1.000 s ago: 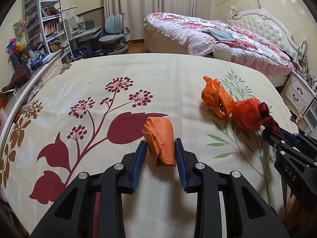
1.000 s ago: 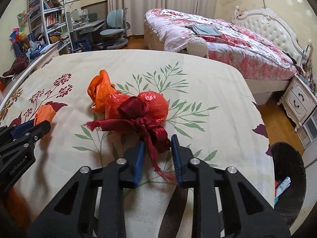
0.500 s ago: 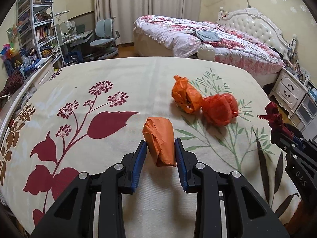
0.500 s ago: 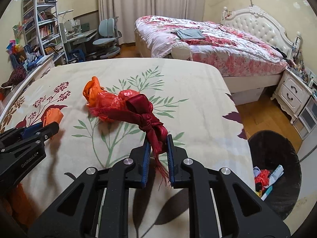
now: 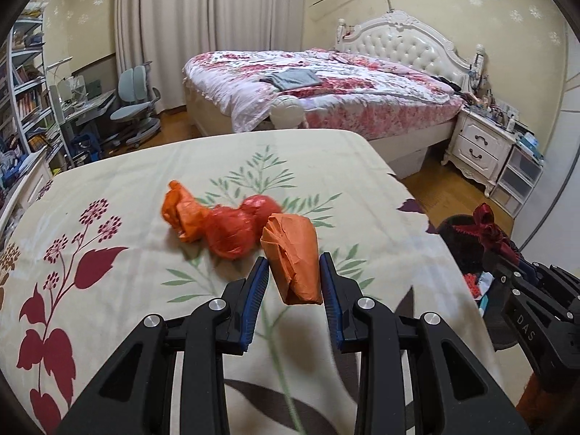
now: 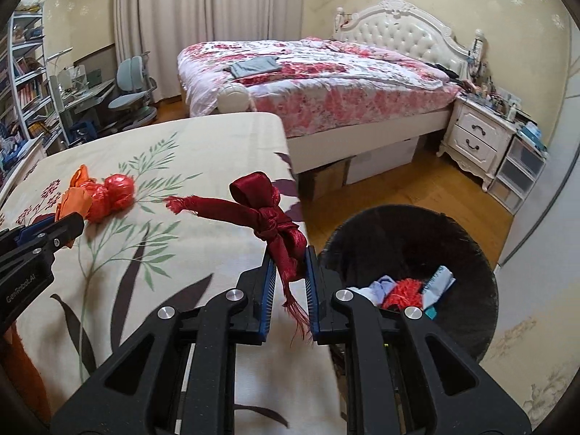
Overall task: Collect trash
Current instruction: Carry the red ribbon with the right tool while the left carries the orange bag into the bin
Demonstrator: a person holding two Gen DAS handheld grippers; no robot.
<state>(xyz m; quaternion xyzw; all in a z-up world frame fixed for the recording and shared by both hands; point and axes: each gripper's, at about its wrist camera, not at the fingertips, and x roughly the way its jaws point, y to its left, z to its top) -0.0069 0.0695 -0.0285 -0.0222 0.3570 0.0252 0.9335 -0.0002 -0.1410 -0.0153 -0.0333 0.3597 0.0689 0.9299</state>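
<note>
1. Left gripper [image 5: 294,282]: its jaws are clenched on the orange paper wad [image 5: 293,256]. You hold it clear of the floral bedspread [image 5: 108,188], above the sheet's right half. The wad looks light and crushable; the pads grip it across its lower, narrower end. Judge it unlikely to slip, since creased paper gives the ribbed pads purchase.

2. Right gripper [image 6: 288,282]: its jaws are clamped on the dark red ribbon bow [image 6: 270,214], just below the knot. The bow hangs past the bedspread's edge, near the rim of the black trash bin [image 6: 467,246], not yet squarely over the opening.

3. Handling of the ribbon: expect it to be soft, limp and nearly weightless. One tail sticks out sideways to the left and frayed threads trail between the pads. Judge that those threads may cling to the ribbed pads on release, so open wide over the bin.

4. Bin contents: red, blue and pale scraps already lie at the bottom. The bin stands on the wooden floor beside the bed.

5. Remaining trash: an orange plastic bag [image 5: 181,214] and a red plastic bag [image 5: 235,228], touching one another, rest on the bedspread. Judge both thin, slick and springy. Take each by a bunched fold or twisted neck, not across the puffed body, which would compress and slide free.
</note>
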